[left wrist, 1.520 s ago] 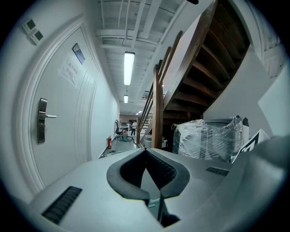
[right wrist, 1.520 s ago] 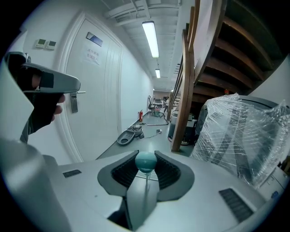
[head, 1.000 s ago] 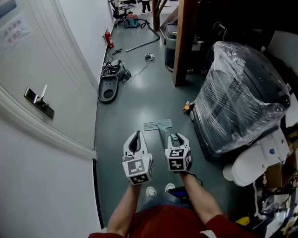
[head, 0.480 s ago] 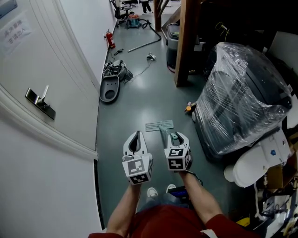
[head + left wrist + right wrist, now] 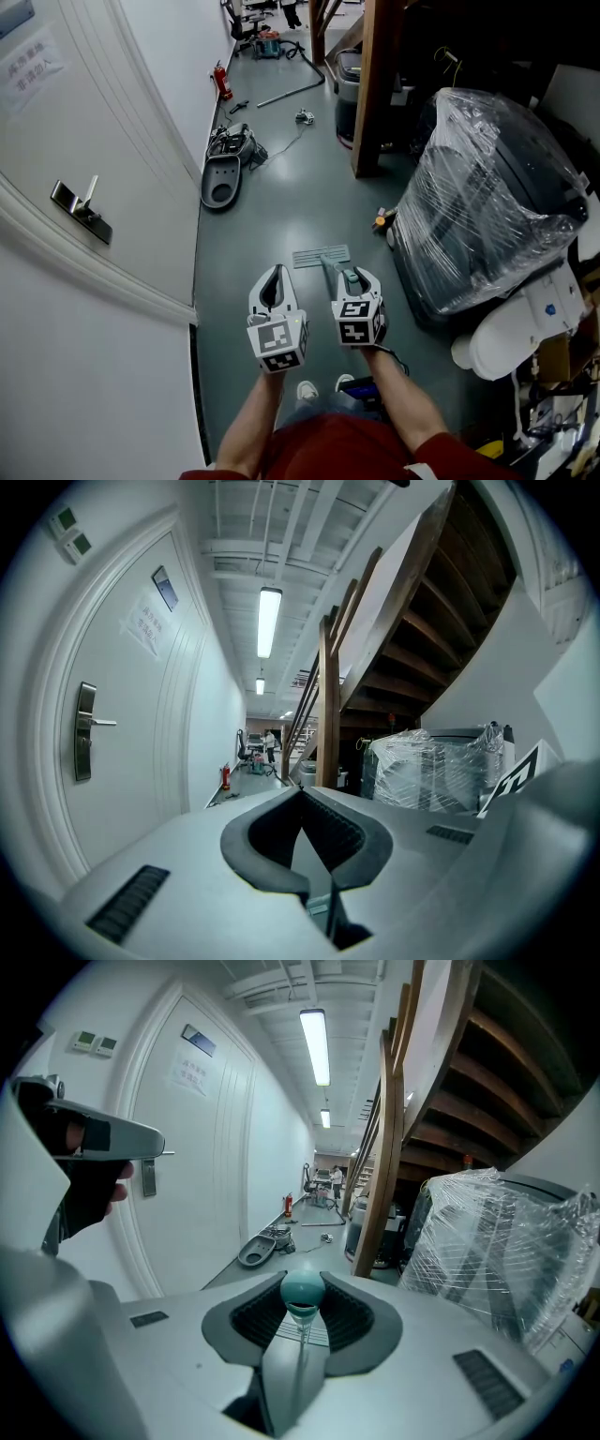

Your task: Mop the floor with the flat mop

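The right tool [image 5: 353, 277] clamps the flat mop [image 5: 322, 255] by its handle.

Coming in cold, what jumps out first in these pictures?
A bulky object wrapped in clear plastic film looms at the right. Below centre, the right hand-held gripper is shut on the handle of the flat mop, whose head lies on the floor ahead. The left hand-held gripper beside it is shut and empty.

workshop/storage corridor under wooden stairs [image 5: 373, 84]: shrink-wrapped equip. [image 5: 487, 187], fire ext. [image 5: 221, 81], loose parts [image 5: 221, 178] on grey floor [image 5: 281, 220].
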Demonstrator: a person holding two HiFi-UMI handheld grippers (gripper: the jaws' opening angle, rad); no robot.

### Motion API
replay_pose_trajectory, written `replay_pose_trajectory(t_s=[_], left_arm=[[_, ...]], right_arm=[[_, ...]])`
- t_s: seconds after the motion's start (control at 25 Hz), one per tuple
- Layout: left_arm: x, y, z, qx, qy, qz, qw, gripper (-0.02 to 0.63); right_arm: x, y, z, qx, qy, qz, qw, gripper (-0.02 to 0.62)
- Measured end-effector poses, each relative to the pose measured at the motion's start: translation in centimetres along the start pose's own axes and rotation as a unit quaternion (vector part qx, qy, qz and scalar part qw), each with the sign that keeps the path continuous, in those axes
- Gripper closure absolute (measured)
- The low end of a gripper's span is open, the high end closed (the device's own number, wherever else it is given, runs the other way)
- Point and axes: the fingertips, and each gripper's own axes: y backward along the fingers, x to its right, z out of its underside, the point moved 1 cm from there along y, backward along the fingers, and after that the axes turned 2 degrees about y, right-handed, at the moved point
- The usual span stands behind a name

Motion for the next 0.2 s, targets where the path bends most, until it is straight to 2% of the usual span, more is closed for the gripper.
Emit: replay_pose_trajectory(t_s=[0.2], left_arm=[[0.09, -0.01, -0.57, 0.004, -0.003, -0.002, 1.0000, 0.592]], right_arm=[[0.11, -0.04, -0.04, -0.001, -0.002, 0.001, 1.000, 0.480]])
